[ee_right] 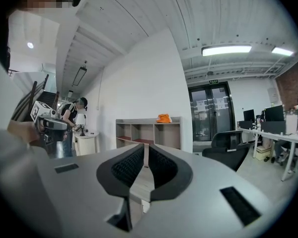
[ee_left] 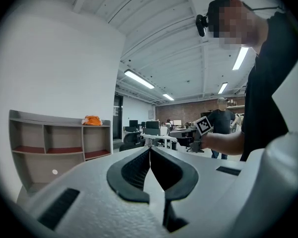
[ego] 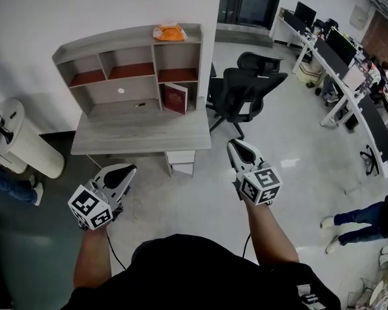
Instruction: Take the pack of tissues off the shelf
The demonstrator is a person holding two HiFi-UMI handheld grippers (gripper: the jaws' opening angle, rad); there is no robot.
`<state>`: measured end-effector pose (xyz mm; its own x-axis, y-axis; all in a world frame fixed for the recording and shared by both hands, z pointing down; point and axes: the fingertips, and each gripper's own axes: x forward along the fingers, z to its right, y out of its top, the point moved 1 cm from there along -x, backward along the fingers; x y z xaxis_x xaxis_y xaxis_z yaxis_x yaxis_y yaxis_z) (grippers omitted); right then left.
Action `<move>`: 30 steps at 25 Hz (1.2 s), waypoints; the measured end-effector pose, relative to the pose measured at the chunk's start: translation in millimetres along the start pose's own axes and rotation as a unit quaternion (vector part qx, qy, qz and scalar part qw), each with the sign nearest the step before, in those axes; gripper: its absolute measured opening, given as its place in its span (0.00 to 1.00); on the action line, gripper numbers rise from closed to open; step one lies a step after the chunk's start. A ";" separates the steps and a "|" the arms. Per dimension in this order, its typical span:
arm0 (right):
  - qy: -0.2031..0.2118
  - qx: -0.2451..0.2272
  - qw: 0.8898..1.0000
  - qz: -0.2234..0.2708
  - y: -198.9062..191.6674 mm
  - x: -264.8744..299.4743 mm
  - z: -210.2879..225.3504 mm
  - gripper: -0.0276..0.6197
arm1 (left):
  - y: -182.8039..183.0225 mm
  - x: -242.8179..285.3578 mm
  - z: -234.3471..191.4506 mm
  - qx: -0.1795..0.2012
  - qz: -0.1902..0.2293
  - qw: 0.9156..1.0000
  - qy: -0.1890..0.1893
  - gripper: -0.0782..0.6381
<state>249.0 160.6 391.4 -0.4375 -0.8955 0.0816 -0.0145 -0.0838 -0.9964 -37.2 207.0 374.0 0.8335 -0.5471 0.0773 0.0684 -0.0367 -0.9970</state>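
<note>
- Grey left claw (ego: pixel 125 172): jaws pressed together at the tips, nothing between them. We hold it low, pointing level toward the worktop (ego: pixel 142 134).
- Right claw (ego: pixel 237 148): same state, jaws closed tip to tip, empty. It hangs over the floor (ego: pixel 291 147), near the black office chair (ego: pixel 246 86).
- Both claws are well apart from the worktop and from the shelf (ego: pixel 103 42) standing on it; neither touches anything.
- Pack of tissues (ego: pixel 169 33): orange, lying on the top board of the shelf at its right end, above the right-hand cubby. Both gripper views show it too, small and far off.
- Under it, a red book (ego: pixel 176 98) leans in the lower right bay. Not part of the job.
- Step in hand, as we read it: approach. No claw is near the pack, no grasp set up yet.
- Next move calls for closing the gap to the worktop, raising one claw to top-board height and spreading its jaws before arrival. We'd pick the right claw, since the pack sits at the right end.
- Grip, our guess: pack looks soft, so come in level from the front, pinch across it, lift clear of the board, then pull back.
- Risk: a closed or badly aimed claw could shove the pack back against the wall (ego: pixel 52 11) or off the board's side.
</note>
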 end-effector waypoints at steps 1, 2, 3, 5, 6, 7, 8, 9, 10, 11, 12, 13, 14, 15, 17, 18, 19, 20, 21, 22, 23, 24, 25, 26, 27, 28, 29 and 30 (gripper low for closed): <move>0.001 0.002 1.000 -0.003 -3.7 -1.8 1.9 0.10 | -0.7 2.5 2.0 0.000 0.000 1.000 0.000 0.13; 0.002 0.003 1.000 -0.006 -6.3 -3.8 4.0 0.10 | -1.3 4.6 3.8 -0.001 0.000 1.000 0.000 0.13; 0.003 0.002 1.000 -0.008 -7.2 -5.1 5.5 0.10 | -1.4 5.6 5.3 -0.002 0.001 1.000 0.001 0.13; 0.006 -0.001 1.000 -0.007 -4.6 -4.3 5.1 0.10 | 1.7 3.7 4.4 0.002 0.002 1.000 0.004 0.13; 0.008 -0.003 1.000 -0.004 -2.2 -2.6 4.1 0.10 | 3.8 1.8 2.0 0.001 0.002 1.000 0.008 0.13; 0.009 -0.003 1.000 -0.002 0.1 -1.0 3.5 0.10 | 5.7 0.2 -0.7 -0.002 0.003 1.000 0.013 0.13; 0.010 -0.003 1.000 0.001 1.8 0.6 3.4 0.10 | 7.3 -0.6 -3.3 -0.004 0.004 1.000 0.017 0.13; 0.011 -0.003 1.000 0.001 2.8 2.1 3.3 0.10 | 8.2 -0.9 -5.7 -0.008 0.005 1.000 0.021 0.13; 0.012 -0.003 1.000 0.001 3.2 3.8 3.3 0.10 | 8.2 -0.7 -8.0 -0.010 0.006 1.000 0.023 0.13; 0.012 -0.004 1.000 0.001 3.2 5.6 3.2 0.10 | 7.2 0.1 -10.3 -0.013 0.006 1.000 0.022 0.13; 0.012 -0.005 1.000 0.000 3.1 7.4 3.2 0.10 | 5.1 1.0 -12.9 -0.016 0.006 1.000 0.021 0.13; 0.012 -0.006 1.000 -0.002 3.2 8.8 3.4 0.10 | 2.7 2.1 -15.9 -0.020 0.006 1.000 0.019 0.13; 0.011 -0.007 1.000 -0.002 3.8 10.0 4.0 0.10 | 0.5 3.3 -19.2 -0.021 0.005 1.000 0.018 0.13; 0.009 -0.009 1.000 -0.003 4.6 11.0 5.2 0.10 | -1.2 5.0 -22.6 -0.021 0.005 1.000 0.016 0.13; 0.003 -0.012 1.000 -0.005 4.8 13.7 9.3 0.10 | -4.4 10.1 -29.6 -0.021 0.004 1.000 0.011 0.13; -0.001 -0.013 1.000 -0.007 3.6 15.8 11.7 0.10 | -7.0 13.0 -33.7 -0.020 0.003 1.000 0.008 0.13; -0.004 -0.014 1.000 -0.010 1.8 18.7 14.0 0.10 | -9.8 15.8 -38.8 -0.019 0.000 1.000 0.007 0.13; -0.007 -0.014 1.000 -0.012 0.1 22.2 16.0 0.10 | -11.5 18.3 -45.3 -0.016 -0.002 1.000 0.007 0.13; -0.009 -0.014 1.000 -0.015 -1.6 26.7 17.5 0.10 | -11.8 20.3 -53.2 -0.013 -0.003 1.000 0.008 0.13; -0.011 -0.014 1.000 -0.018 -3.2 32.0 18.3 0.10 | -10.9 21.9 -61.8 -0.012 -0.001 1.000 0.009 0.13; -0.012 -0.014 1.000 -0.021 -5.0 37.6 18.5 0.10 | -9.8 23.0 -69.9 -0.014 0.002 1.000 0.010 0.13; -0.013 -0.015 1.000 -0.024 -6.7 43.2 18.5 0.10 | -9.6 23.9 -77.1 -0.016 0.005 1.000 0.009 0.13; -0.014 -0.015 0.999 -0.027 -8.0 48.8 18.4 0.10 | -10.9 24.9 -83.7 -0.018 0.006 1.000 0.006 0.13; -0.015 -0.015 0.999 -0.028 -8.5 54.8 18.5 0.10 | -13.1 25.9 -90.3 -0.020 0.005 1.000 0.004 0.13; -0.016 -0.015 0.999 -0.028 -8.2 61.7 18.9 0.10 | -15.2 27.3 -97.6 -0.021 0.002 1.000 0.003 0.13; -0.018 -0.014 0.999 -0.028 -7.3 69.5 19.5 0.10 | -16.5 29.2 -106.2 -0.022 -0.001 1.000 0.002 0.13; -0.019 -0.013 0.999 -0.028 -6.6 78.0 20.3 0.10 | -17.0 31.7 -115.7 -0.024 -0.002 1.000 0.001 0.13; -0.021 -0.013 0.999 -0.029 -6.4 86.9 21.1 0.10 | -17.1 34.8 -125.6 -0.024 -0.002 1.000 0.000 0.13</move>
<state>230.1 74.1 405.4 -0.3978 -0.9066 0.1405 -0.0619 -0.1262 -0.9901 -78.2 83.6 392.9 0.8333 -0.5468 0.0812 0.0451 -0.0791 -0.9958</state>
